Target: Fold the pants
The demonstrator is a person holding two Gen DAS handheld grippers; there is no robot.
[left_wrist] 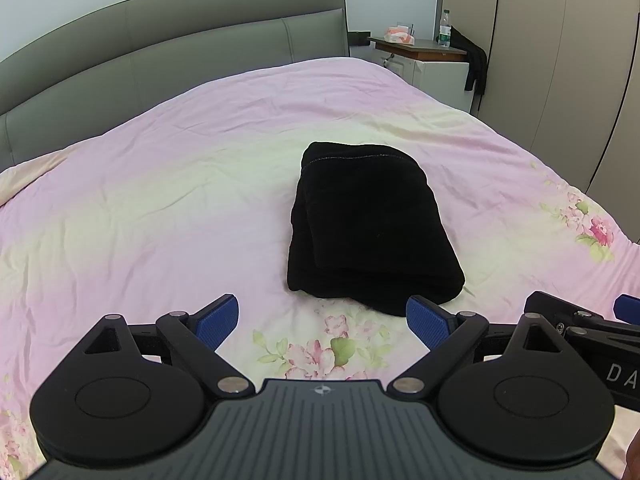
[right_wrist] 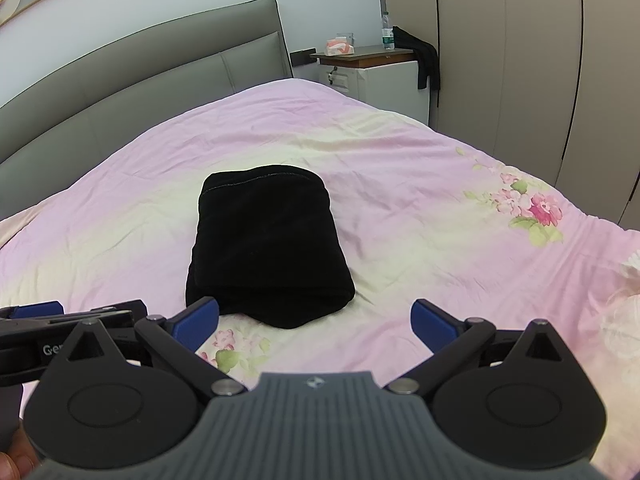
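The black pants [left_wrist: 368, 228] lie folded into a compact thick rectangle on the pink floral bedspread [left_wrist: 160, 208], near the bed's middle. In the right wrist view the same bundle [right_wrist: 268, 248] sits left of centre. My left gripper [left_wrist: 324, 322] hovers just short of the bundle's near edge, open, with nothing between its blue pads [left_wrist: 218, 322]. My right gripper [right_wrist: 316, 326] is also open and empty, slightly right of the bundle's near edge. Each gripper shows at the edge of the other's view: the right one [left_wrist: 584, 320] and the left one [right_wrist: 60, 320].
A grey padded headboard [left_wrist: 160, 56] runs along the far side of the bed. A white nightstand [right_wrist: 380, 72] at the far right carries a water bottle [right_wrist: 386, 31] and a tissue box, with dark cloth draped over its side. Beige wardrobe doors [right_wrist: 520, 60] line the right.
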